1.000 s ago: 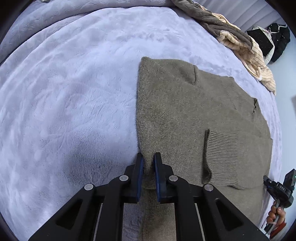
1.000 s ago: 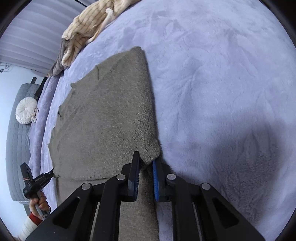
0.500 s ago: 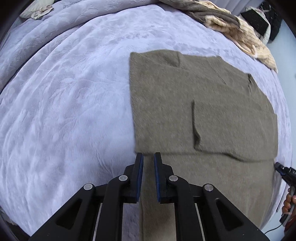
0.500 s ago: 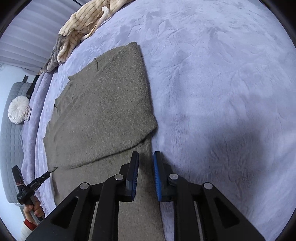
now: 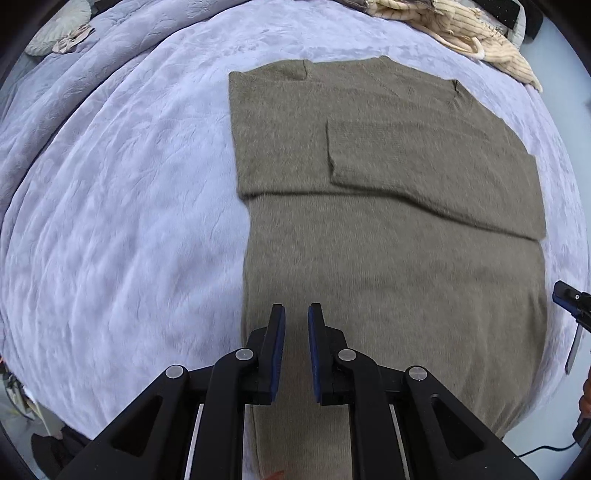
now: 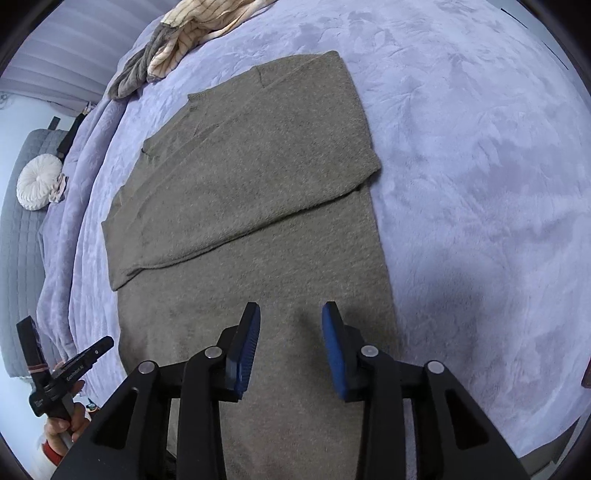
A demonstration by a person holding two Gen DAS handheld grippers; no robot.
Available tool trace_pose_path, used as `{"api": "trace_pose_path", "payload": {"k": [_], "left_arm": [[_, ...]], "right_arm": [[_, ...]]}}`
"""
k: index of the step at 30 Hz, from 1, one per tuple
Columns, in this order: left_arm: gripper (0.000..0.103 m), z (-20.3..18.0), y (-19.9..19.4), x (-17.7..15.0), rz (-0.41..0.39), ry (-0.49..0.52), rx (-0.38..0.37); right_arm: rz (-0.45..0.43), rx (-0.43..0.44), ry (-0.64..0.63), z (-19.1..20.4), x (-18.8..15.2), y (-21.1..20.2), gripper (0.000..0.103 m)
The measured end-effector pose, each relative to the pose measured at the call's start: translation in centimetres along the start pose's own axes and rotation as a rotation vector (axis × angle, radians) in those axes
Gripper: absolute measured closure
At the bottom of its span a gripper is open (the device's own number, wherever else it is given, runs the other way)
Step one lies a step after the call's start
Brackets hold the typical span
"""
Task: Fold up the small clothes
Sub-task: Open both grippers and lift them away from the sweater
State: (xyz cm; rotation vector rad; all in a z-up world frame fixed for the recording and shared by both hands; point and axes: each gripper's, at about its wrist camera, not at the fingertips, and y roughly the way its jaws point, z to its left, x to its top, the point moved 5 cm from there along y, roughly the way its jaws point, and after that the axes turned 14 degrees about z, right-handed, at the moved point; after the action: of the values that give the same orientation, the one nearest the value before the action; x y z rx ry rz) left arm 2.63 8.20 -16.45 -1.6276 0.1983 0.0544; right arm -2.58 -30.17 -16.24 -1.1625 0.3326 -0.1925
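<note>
In the left wrist view, the left tool (image 5: 296, 314) fills the bottom centre of the frame: black angular arms with round silver rivets and flat blue pads. Its jaws have just been opening and stand slightly apart, with nothing between them; they hang above the sweater (image 5: 391, 236). This olive-brown knit, soft and a little fuzzy, lies flat from centre to right of the frame, its upper part folded over in a band, with a ribbed sleeve cuff laid across it. Under it spreads the bed (image 5: 122, 206), covered in a plush lavender blanket with a faint embossed pattern. A heap of cream striped clothing (image 5: 465, 33) sits at the upper right. The other tool's tip shows at the right edge.

In the right wrist view, the right tool (image 6: 291, 314) stands at the bottom centre, of the same build (its blue pads finely ridged). Its jaws have just been opening and are spread with an empty gap, over the sweater's (image 6: 258, 206) lower panel. A round pleated white cushion (image 6: 38, 181) rests at the left edge, and a hand (image 6: 64, 424) grips the left tool's handle at the lower left.
</note>
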Motion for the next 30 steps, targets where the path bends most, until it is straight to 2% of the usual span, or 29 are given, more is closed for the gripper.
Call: {"api": "trace_pose_path", "payload": {"k": [1,2,10,13,14,20,25,30], "left_arm": [[0.018,0.0,0.0,-0.5,0.015,-0.007,0.01],[0.002,0.1,-0.2,-1.1,0.021,-0.02,0.022],[0.0,-0.4,-2.1,-4.5,0.002,0.001,0.014],[0.0,-0.6,-3.0,-5.3,-0.002,0.012,0.008],[0.0,-0.6,-3.2,-5.5,-0.004,0.01,0.01],[0.0,0.4,-3.5,-5.5,0.0,-0.017,0.029],[0.0,0.4,-4.0,-5.6,-0.006,0.018,-0.006],[0.0,0.4,-4.5,-5.4,-0.018,0.023,-0.042]], "right_arm": [[0.004,-0.006,-0.007,0.4,-0.4,-0.1,0.065],[0.005,-0.012,-0.015,0.9,-0.7,-0.2,0.065],[0.013,-0.052,-0.08,3.9,-3.2,-1.6,0.048],[-0.003,-0.058,-0.111,5.2,-3.9,-2.1,0.03],[-0.008,-0.062,-0.119,5.5,-4.0,-2.2,0.021],[-0.04,-0.132,-0.187,7.5,-5.5,-3.0,0.02],[0.018,-0.17,-0.211,8.4,-6.9,-2.0,0.02],[0.033,-0.172,-0.17,8.5,-7.5,-1.8,0.02]]}}
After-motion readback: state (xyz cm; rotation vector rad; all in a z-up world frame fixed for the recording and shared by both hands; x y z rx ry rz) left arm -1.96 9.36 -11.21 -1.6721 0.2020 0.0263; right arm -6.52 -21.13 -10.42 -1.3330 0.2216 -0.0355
